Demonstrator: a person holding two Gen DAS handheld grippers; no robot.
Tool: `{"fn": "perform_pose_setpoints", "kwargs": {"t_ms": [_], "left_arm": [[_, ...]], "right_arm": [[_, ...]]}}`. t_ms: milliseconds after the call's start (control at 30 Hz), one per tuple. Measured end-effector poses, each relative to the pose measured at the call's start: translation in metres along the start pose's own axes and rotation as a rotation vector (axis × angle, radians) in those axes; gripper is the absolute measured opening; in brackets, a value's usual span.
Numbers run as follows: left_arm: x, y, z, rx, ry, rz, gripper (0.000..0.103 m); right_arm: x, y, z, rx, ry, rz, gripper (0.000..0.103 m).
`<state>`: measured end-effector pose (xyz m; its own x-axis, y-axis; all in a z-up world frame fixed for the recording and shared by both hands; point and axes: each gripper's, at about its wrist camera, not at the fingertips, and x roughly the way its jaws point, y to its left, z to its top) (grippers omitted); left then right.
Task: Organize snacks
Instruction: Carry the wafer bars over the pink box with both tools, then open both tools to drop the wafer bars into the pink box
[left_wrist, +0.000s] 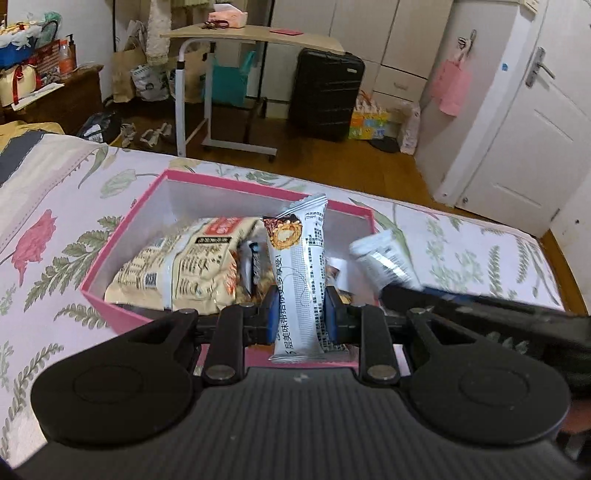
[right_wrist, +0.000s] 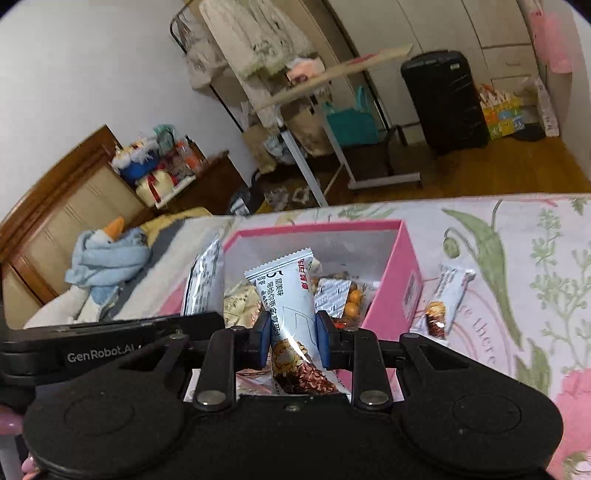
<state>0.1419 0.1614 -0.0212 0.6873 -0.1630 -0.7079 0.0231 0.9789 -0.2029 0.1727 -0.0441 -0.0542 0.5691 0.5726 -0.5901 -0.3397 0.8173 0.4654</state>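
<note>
Loading step: each hand-held gripper, left (left_wrist: 298, 308) and right (right_wrist: 291, 341), pinches a white snack bar (left_wrist: 301, 273) (right_wrist: 291, 314) above the pink box (left_wrist: 122, 236) on the bed (left_wrist: 55, 229); next, lower and release; one bar (right_wrist: 445, 301) lies outside.

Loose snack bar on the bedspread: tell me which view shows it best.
The right wrist view. The loose snack bar lies in plain sight on the bedspread, right of the pink box. The left wrist view doesn't show it.
</note>
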Motion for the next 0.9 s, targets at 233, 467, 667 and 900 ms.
{"fn": "perform_pose_setpoints", "kwargs": {"t_ms": [233,467,667,900], "left_arm": [[0.033,0.006,0.004,0.012,0.045,0.043,0.026],[0.041,0.015,-0.006,-0.026,0.067,0.064,0.045],[0.022,-0.002,-0.02,0.009,0.032,-0.001,0.045],[0.007,-0.051,-0.019,0.151,0.007,-0.136,0.042]], "right_arm": [[0.035,-0.002,-0.004,0.043,0.003,-0.031,0.033],[0.022,-0.003,0.003,-0.028,0.021,-0.033,0.057],[-0.017,-0.019,0.032,-0.075,-0.001,-0.054,0.058],[-0.043,-0.06,0.051,0.043,0.056,-0.033,0.058]]}}
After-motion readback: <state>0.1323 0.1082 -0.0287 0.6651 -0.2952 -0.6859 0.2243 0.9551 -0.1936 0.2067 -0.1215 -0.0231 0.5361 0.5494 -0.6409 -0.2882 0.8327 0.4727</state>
